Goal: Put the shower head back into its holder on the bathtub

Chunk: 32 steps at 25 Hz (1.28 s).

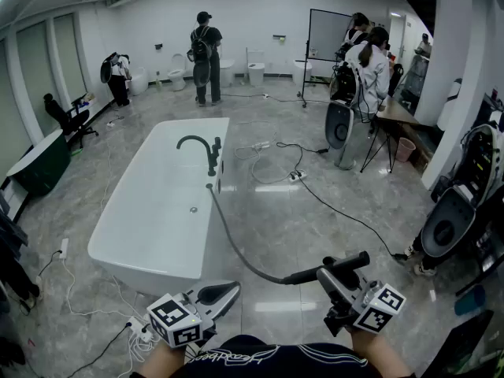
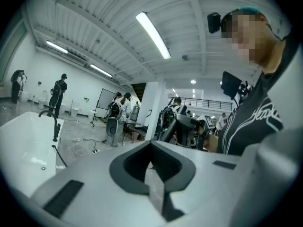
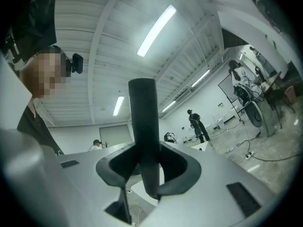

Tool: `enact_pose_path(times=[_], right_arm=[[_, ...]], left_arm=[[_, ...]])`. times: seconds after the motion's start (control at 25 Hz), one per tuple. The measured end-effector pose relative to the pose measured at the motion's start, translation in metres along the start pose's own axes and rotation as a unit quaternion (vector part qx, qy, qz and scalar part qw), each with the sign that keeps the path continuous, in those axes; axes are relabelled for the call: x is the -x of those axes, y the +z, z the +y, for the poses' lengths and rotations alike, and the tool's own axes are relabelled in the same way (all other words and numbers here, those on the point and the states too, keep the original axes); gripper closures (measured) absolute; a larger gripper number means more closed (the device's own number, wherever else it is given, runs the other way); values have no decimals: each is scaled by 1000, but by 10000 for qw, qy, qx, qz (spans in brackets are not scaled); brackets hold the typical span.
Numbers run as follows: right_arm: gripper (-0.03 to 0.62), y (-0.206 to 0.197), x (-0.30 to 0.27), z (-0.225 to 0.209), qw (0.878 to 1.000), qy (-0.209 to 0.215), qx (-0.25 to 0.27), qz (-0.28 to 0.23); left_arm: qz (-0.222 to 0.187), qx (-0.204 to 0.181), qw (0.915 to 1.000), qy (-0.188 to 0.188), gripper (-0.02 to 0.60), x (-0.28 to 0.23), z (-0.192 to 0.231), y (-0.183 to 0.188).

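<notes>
Head view, tub: the white oval freestanding bathtub (image 1: 150, 211) stands at the left on the grey marble floor (image 1: 315, 211), well apart from both tools. Its black curved faucet column (image 1: 211, 153) rises from the right rim, and the holder is probably there (too small to make out any cradle).
Left tool: the left tool (image 1: 223, 293) has its jaws together on nothing. It is held low and idle, probably kept free to steady things later.
Hose: the dark grey flexible hose (image 1: 232, 246) swings in a slack curve from the tub's side to the handset, so there looks to be enough length for the carry back.
Right tool: the right tool (image 1: 337, 280) is clamped across the black rod-shaped shower head (image 1: 350, 261), jaws spread wide by the handle. The grip sits near the middle, which leaves one end sticking out to go into the holder.
Hidden: the right gripper view shows only a plain dark stem, with its lower end behind the jaws. Which end carries the spray face cannot be told, nor exactly where the hose joins.
</notes>
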State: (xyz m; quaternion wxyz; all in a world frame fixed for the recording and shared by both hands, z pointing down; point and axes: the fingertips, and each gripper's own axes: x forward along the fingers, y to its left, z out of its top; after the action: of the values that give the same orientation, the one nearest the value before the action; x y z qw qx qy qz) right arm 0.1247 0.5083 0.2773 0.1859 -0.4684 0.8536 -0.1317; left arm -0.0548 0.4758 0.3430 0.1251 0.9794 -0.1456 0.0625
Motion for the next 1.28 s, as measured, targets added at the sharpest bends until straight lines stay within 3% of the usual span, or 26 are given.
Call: enact_pose_path(times=[0.64,0.88,1.04,1.28], right_arm=[[454,-2,-22,-1,9999,87,3,-72],[454,-12,-33,-16,9998,-23,-198,68],[454,-7,-57,-32,9994,24,-300,140],[454,12,-126,-86,9978,139,-652,-57]], left_arm=[[186,11,9994,276,575,21,25,-25],[271,249,9990,238,568,10,41,-43],[328,327,9988,149,507,-6,63,-39],[668,369,9971,-18,416,-45,132,-45]])
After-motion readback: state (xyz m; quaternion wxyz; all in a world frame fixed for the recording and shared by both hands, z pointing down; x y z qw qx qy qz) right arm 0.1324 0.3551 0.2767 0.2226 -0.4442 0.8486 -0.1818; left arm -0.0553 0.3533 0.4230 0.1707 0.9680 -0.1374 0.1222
